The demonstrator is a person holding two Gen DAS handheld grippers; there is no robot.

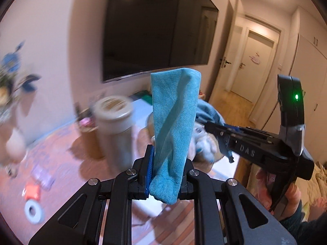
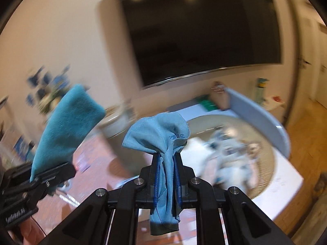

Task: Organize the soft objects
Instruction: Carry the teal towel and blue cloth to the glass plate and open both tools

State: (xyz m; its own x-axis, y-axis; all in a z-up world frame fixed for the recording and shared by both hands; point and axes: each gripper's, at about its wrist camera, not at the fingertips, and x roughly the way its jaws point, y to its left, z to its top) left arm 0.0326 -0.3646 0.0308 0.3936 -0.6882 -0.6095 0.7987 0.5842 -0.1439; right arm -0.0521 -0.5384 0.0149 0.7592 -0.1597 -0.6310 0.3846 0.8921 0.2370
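My left gripper is shut on a folded teal fleece cloth that stands up out of the jaws; the cloth also shows at the left of the right wrist view. My right gripper is shut on a bunched light blue cloth, which hangs down between the jaws. In the left wrist view the right gripper comes in from the right, level with the teal cloth. Below both sits a round woven basket holding a blurred pile of white and blue soft things.
A large dark TV hangs on the wall ahead. A beige cylinder container stands on the wooden floor, with a tape roll and an orange item to the left. A white low table bears the basket. A hallway with doors opens on the right.
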